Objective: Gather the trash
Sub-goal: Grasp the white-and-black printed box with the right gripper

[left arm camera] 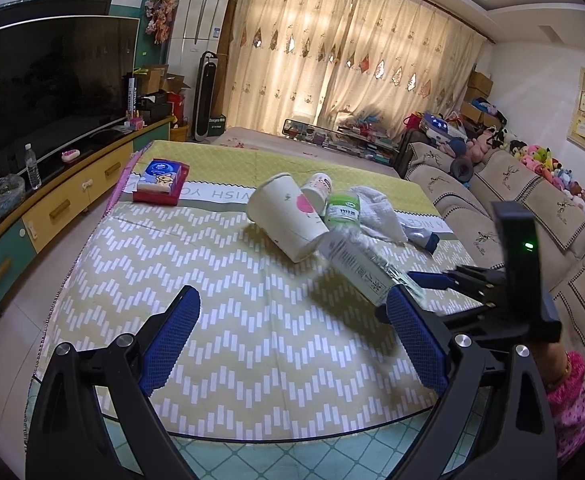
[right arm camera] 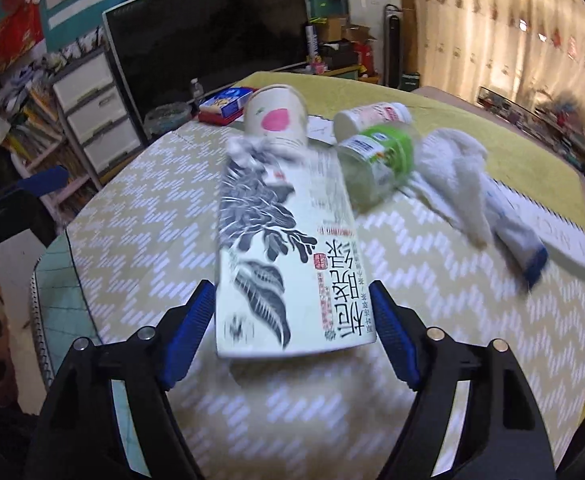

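Note:
My right gripper (right arm camera: 294,312) is shut on a white tea bottle (right arm camera: 288,248) with black leaf print and holds it above the table; the bottle also shows in the left wrist view (left arm camera: 362,268). Beyond it lie a paper cup with a pink spot (right arm camera: 274,118), a small white bottle (right arm camera: 372,116), a green-labelled bottle (right arm camera: 380,156), a crumpled white tissue (right arm camera: 456,168) and a tube with a blue cap (right arm camera: 520,240). My left gripper (left arm camera: 292,312) is open and empty over the near table, left of the bottle.
The table has a yellow-and-white zigzag cloth (left arm camera: 212,300). A red tray with a blue tissue pack (left arm camera: 160,184) sits at its far left. A TV cabinet (left arm camera: 52,200) runs along the left and a sofa (left arm camera: 512,216) along the right.

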A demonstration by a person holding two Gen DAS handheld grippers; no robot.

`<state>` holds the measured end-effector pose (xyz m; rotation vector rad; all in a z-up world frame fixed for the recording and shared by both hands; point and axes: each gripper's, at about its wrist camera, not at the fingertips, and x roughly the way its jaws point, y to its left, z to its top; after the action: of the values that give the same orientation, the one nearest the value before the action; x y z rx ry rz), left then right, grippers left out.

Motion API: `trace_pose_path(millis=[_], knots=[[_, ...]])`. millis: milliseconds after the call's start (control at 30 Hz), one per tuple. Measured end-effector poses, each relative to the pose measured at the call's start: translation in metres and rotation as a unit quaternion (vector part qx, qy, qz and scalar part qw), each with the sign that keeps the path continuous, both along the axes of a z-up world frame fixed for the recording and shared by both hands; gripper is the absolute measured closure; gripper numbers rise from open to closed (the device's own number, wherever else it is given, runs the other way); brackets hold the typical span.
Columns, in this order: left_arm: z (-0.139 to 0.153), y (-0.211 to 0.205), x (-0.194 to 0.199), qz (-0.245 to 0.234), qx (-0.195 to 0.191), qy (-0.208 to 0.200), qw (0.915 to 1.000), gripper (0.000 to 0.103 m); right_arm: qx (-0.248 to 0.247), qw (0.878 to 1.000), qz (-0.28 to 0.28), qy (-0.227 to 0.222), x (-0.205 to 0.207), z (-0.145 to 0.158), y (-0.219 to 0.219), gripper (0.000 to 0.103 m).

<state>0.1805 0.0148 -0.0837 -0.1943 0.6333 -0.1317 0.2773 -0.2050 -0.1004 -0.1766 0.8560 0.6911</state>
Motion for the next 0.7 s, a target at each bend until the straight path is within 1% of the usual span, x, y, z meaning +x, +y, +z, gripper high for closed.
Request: trace_pose_path(millis=[233,367,500,567,700], knots=[[0.000,-0.013,-0.001,-0.014,0.004,0.001,0.9999,0.010,0.012,0.998,-0.061,0.001,-0.030,0.002,-0.045,0.030],[0.000,-0.021,-0.001,-0.022,0.006,0.002,0.9997,0.010,0.017,0.996,-0.084,-0.004,-0.046,0.005,-0.065,0.030],[0.000,-0.032,-0.002,-0.034,0.012,0.004,0.9993,0.010,-0.005,0.995,-0.097,-0.014,-0.057,-0.001,-0.073,0.030],[0.001,-0.038,-0.004,-0.040,0.015,0.004,0.9991,0.010,-0.006,0.995,-0.097,-0.003,-0.056,-0.007,-0.075,0.029],[0.005,-0.047,-0.007,-0.045,0.024,-0.001,0.9987,0.010,-0.018,0.996,-0.090,0.001,-0.055,-0.013,-0.070,0.028]])
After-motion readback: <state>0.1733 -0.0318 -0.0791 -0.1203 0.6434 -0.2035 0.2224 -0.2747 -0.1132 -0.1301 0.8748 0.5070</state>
